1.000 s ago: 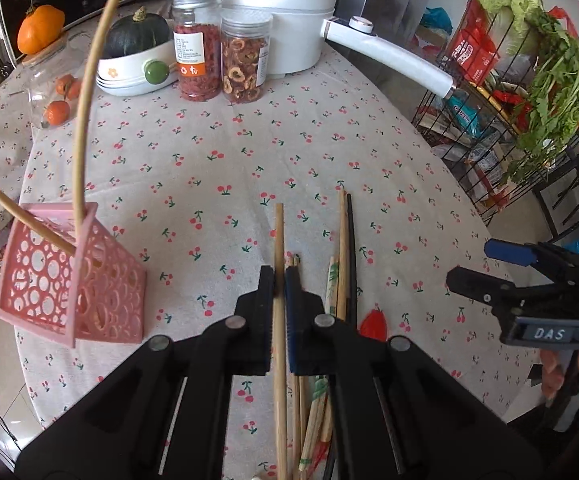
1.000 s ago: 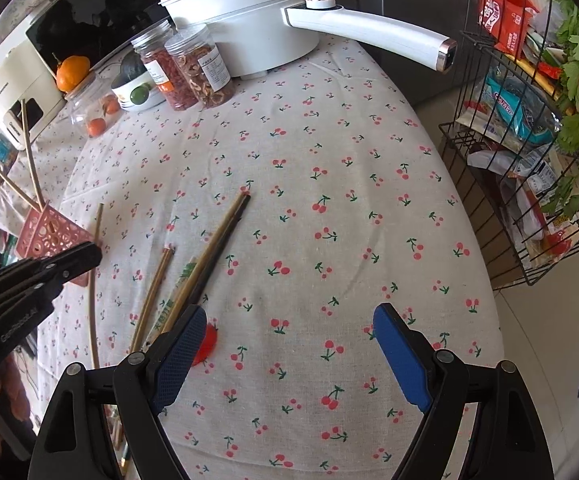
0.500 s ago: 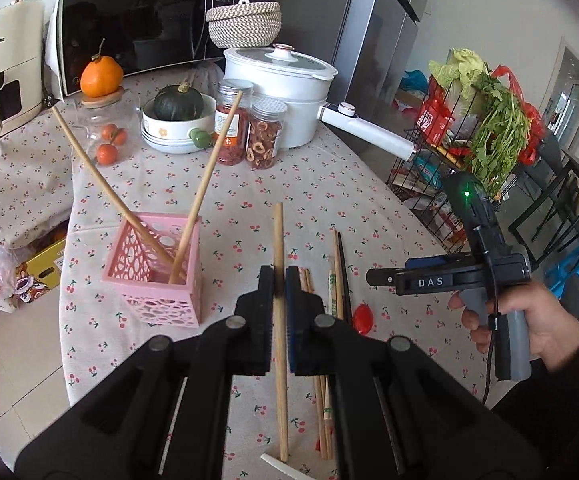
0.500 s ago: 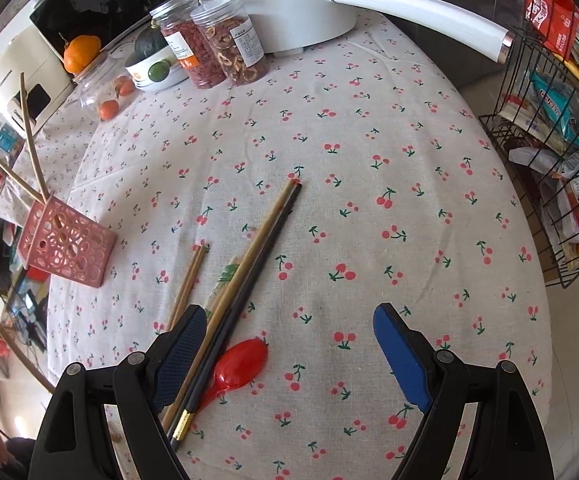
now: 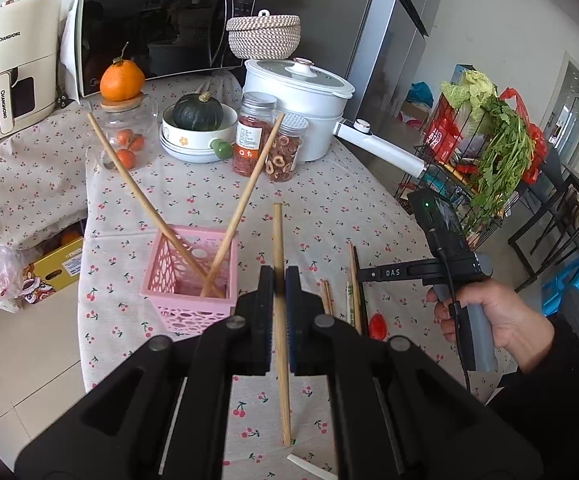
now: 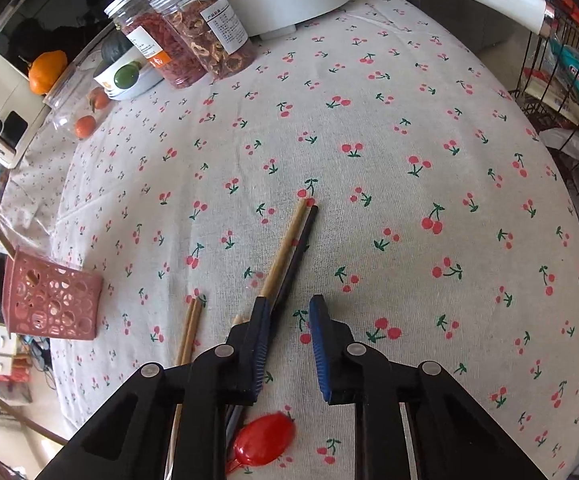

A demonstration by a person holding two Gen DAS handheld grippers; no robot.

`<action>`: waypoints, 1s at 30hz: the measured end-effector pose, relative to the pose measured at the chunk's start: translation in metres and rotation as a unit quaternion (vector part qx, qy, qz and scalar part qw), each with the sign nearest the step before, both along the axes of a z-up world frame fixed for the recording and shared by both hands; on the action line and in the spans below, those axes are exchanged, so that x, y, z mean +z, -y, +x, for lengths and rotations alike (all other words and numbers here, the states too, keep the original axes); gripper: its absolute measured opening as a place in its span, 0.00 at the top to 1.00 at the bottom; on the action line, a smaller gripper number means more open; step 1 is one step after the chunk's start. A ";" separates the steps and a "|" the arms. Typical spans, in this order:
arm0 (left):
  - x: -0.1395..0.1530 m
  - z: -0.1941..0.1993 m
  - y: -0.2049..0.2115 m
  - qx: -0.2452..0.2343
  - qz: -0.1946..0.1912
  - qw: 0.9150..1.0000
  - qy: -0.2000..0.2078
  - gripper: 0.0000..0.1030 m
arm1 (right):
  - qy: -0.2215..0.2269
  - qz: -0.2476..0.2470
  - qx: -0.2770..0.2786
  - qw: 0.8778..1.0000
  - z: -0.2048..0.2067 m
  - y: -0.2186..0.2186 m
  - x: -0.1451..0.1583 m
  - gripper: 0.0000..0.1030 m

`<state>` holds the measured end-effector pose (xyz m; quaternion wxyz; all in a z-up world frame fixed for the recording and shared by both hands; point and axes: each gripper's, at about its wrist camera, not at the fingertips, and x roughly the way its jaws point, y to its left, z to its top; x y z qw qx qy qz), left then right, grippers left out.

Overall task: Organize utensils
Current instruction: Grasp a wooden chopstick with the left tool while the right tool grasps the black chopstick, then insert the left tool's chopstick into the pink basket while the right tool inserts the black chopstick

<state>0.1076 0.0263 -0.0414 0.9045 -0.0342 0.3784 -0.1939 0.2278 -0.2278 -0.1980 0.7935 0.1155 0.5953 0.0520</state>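
- Since a second ago: left gripper [image 5: 279, 286] has lifted and tipped up, so the pink basket [image 5: 191, 276] now sits upright just left of it; right gripper [image 6: 287, 312] has dropped toward the loose utensils, and its jaws have just been closing from wide to narrow.
- Left gripper: clamped on one wooden chopstick [image 5: 278, 240], long axis running straight ahead along the fingers, tip pointing away, tail hanging below the jaws.
- Key relation: basket mouth lies ahead and left of the held chopstick, near; two chopsticks already lean crossed inside it. Left hand is the nearer one to the basket (right is well apart from it).
- Right gripper: narrow, not fully closed. Black chopstick [image 6: 297, 248] lies between the pads, against the left pad; whether the pads press on it I cannot tell. A tan chopstick [image 6: 285, 248] lies touching it, just outside the left pad. Both point away and slightly right.
- Red spoon [image 6: 263, 436] lies on the cloth under the right gripper body.
- Readable writing: "CHANGHONG" on the cream appliance [image 5: 13, 68]; "DAS" on the right gripper as seen from the left view. Jar labels too small to read.
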 end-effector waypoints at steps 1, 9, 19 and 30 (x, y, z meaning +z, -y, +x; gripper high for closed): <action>0.000 0.001 -0.001 0.001 0.002 1.000 0.000 0.94 | -0.003 -0.008 -0.001 1.000 0.001 -0.002 0.000 0.82; -0.003 0.003 0.002 0.005 0.016 1.000 0.004 0.94 | 0.017 -0.107 0.015 0.994 -0.002 -0.033 -0.002 0.88; 0.009 -0.006 -0.003 0.010 0.007 1.000 0.016 0.94 | 0.076 0.058 -0.032 0.995 -0.019 0.014 0.020 0.94; 0.033 -0.020 -0.012 0.020 -0.014 0.998 0.054 0.94 | 0.245 0.034 0.021 0.969 -0.106 0.015 0.118 0.95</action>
